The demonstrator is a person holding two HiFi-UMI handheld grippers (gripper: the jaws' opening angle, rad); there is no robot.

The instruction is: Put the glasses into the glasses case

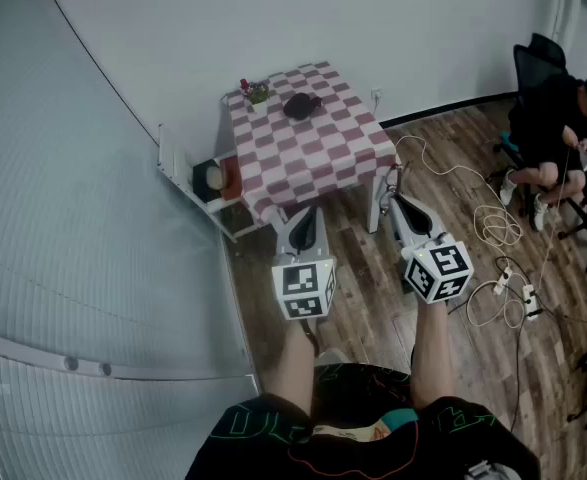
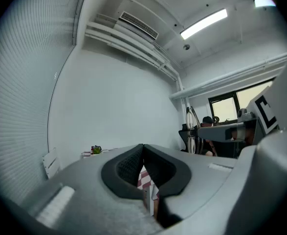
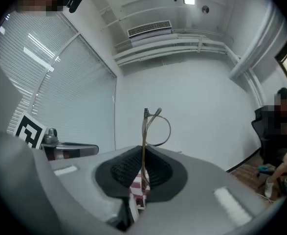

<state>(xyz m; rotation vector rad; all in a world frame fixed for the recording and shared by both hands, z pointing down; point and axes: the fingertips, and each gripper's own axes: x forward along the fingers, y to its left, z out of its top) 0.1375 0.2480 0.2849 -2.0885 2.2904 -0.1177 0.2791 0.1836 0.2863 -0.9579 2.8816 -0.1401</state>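
Clamps right gripper [image 3: 144,153] on glasses [image 3: 144,131], frame upright past the tips, well short of the table's [image 1: 318,153] near edge. Shuts left gripper [image 2: 143,150] on nothing, beside it. Shows open floor before the table, case [image 1: 301,105] toward its far edge.

The head camera looks steeply down from well back of the checkered table [image 1: 308,138]. Cameras riding the left gripper [image 1: 304,230] and right gripper [image 1: 401,208] look forward along their own jaws toward that table, a sliver of it shared by all three views.
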